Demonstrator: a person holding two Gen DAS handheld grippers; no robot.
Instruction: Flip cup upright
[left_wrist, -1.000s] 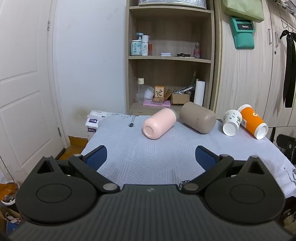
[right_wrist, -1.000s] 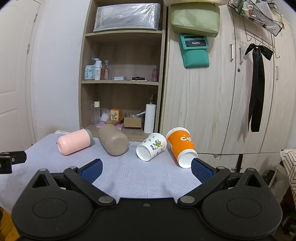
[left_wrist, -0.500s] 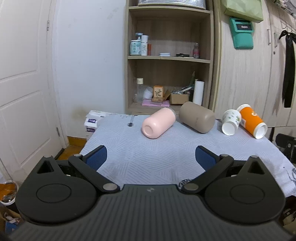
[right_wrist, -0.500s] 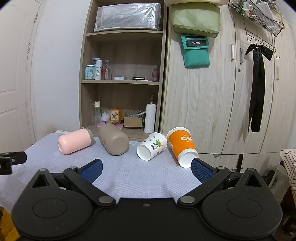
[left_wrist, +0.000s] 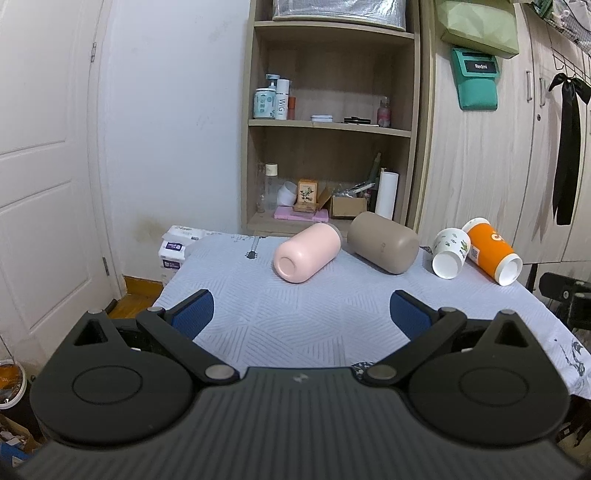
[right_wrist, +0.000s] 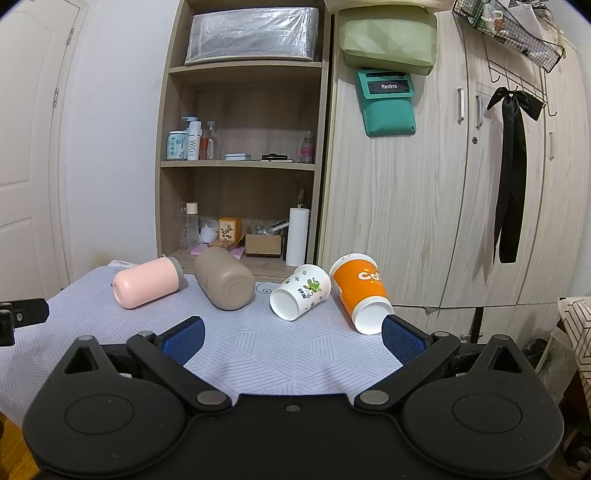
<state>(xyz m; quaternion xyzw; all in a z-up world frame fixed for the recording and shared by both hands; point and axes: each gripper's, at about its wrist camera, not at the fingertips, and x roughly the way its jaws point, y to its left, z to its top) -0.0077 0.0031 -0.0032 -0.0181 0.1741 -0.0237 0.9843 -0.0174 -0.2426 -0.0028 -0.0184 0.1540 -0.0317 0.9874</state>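
Several cups lie on their sides in a row at the far side of the cloth-covered table (left_wrist: 295, 314): a pink cup (left_wrist: 307, 253), a taupe cup (left_wrist: 384, 242), a white cup with green leaf print (left_wrist: 451, 252) and an orange paper cup (left_wrist: 493, 250). The right wrist view shows the same pink cup (right_wrist: 147, 281), taupe cup (right_wrist: 224, 283), white printed cup (right_wrist: 300, 291) and orange cup (right_wrist: 360, 292). My left gripper (left_wrist: 301, 314) is open and empty, short of the pink cup. My right gripper (right_wrist: 291, 338) is open and empty, short of the white cup.
A wooden shelf unit (left_wrist: 328, 122) with bottles and boxes stands behind the table, wardrobe doors (right_wrist: 443, 184) to its right. A white door (left_wrist: 44, 166) is at left. Tissue packs (left_wrist: 177, 245) lie beyond the table's left corner. The table's right edge drops off near the orange cup.
The left view has shifted slightly, the cups now sit a little lower and further off; the right gripper has barely moved. Both grippers stay open.
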